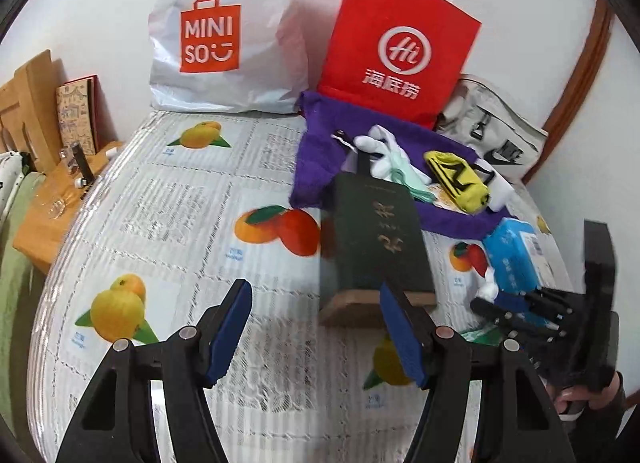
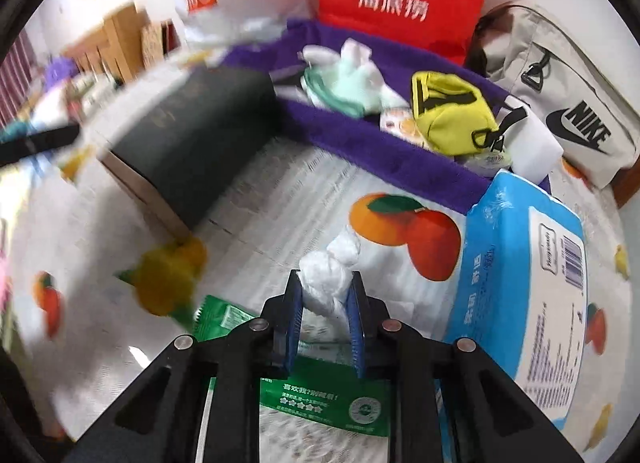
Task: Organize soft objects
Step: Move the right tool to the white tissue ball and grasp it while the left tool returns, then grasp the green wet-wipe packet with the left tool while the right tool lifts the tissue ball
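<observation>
In the right wrist view, my right gripper [image 2: 325, 278] is shut on a white knotted soft bundle [image 2: 334, 263], whose blue pads press both its sides just above the fruit-print cloth. A green packet [image 2: 320, 395] lies under the jaws. A blue tissue pack [image 2: 520, 303] lies to its right. On the purple cloth [image 2: 360, 135] rest a white and mint soft toy [image 2: 348, 75] and a yellow pouch [image 2: 448, 119]. In the left wrist view, my left gripper [image 1: 314, 291] is open over the tablecloth, with nothing between its pads. The right gripper [image 1: 488, 305] shows at the right.
A dark box on a wooden base [image 1: 376, 239] stands just beyond the left gripper. A white shopping bag [image 1: 224, 31] and a red paper bag [image 1: 396, 47] lean on the back wall. A grey bag [image 2: 560, 103] lies at the back right. A wooden shelf [image 1: 44, 167] sits at the left.
</observation>
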A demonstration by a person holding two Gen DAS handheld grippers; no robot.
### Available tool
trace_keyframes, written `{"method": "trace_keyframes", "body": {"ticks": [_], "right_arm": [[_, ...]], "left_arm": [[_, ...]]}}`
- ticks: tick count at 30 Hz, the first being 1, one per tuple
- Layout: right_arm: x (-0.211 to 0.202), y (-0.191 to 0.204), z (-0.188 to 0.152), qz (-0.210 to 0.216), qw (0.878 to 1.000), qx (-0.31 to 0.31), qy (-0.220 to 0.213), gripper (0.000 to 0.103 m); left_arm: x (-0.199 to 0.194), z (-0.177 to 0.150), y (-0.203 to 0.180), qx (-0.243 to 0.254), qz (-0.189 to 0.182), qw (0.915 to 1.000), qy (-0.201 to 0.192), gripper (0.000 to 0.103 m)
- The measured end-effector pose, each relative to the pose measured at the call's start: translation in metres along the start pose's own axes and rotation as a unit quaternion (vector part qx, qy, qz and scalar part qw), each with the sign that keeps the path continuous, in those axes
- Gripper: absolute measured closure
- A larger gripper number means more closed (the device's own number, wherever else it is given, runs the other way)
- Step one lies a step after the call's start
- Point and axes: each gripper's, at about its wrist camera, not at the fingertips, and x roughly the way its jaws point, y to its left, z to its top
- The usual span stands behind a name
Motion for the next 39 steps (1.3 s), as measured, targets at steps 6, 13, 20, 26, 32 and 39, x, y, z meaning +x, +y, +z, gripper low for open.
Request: {"method": "trace_keyframes", "body": {"ticks": [6, 13, 20, 26, 32, 39], "right_arm": [[-0.041, -0.007, -0.014, 0.020, 0.998, 0.030, -0.045, 0.082], [-0.070, -0.023, -0.039, 0.021, 0.996, 0.053, -0.073, 0.082], [-0.089, -0.036, -0.078, 0.019, 0.994, 0.074, -0.075, 0.082], [-0.087, -0.055, -0.113, 0.011, 0.993, 0.104, -0.057, 0.082], [-0.076, -0.076, -0.135, 0.004, 0.990, 0.138, -0.037, 0.082], [-0.072, -0.078, -0.136, 0.013, 0.990, 0.135, -0.040, 0.082]], "left_arm": [[0.000, -0.020, -0.024, 0.027, -0.051, 0.9981, 0.024, 0.039], [0.014, -0.046, -0.065, 0.070, -0.093, 0.9915, 0.059, 0.039], [0.032, -0.057, -0.108, 0.127, -0.124, 0.9810, 0.079, 0.039], [0.059, -0.051, -0.139, 0.156, -0.147, 0.9719, 0.098, 0.039], [0.086, -0.045, -0.148, 0.155, -0.162, 0.9674, 0.119, 0.039], [0.087, -0.052, -0.145, 0.152, -0.183, 0.9592, 0.153, 0.039]]}}
